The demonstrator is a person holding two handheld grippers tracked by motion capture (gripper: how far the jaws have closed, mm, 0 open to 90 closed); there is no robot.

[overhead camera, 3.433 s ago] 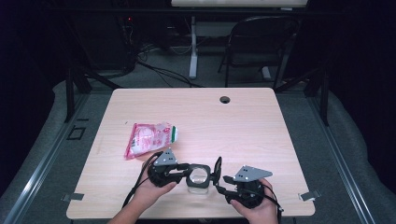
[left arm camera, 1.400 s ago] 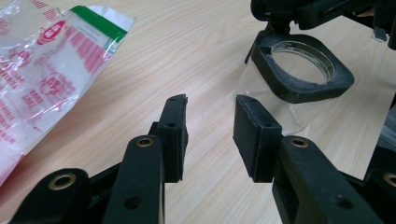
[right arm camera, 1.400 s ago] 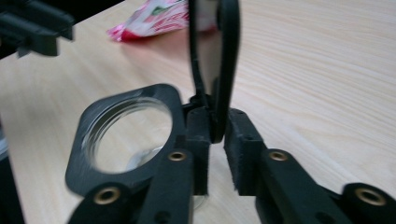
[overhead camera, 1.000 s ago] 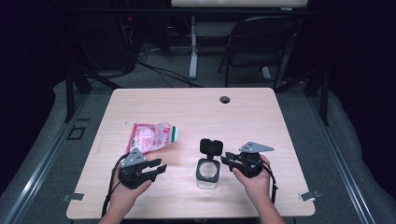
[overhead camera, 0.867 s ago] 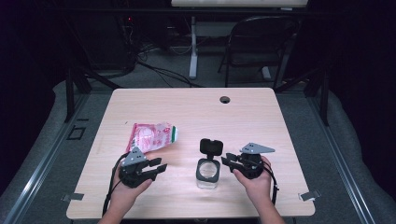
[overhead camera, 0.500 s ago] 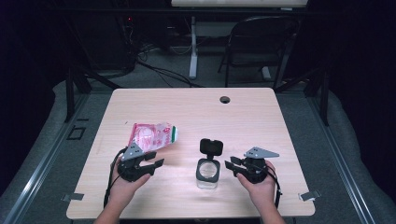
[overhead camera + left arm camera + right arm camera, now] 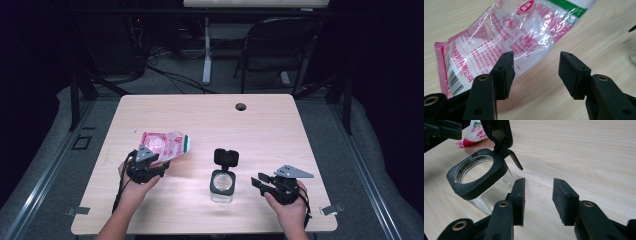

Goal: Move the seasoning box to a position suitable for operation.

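The pink bag [image 7: 162,144], soft, light and crinkly, is seen left of centre on the desk [image 7: 280,130]. The left hand-held gripper [image 7: 535,68] is spread before it, having just been opening; a sealed edge is judged the best hold.

both hands low; left gripper [image 7: 162,168] and right gripper [image 7: 260,183] jaws just opening, empty.
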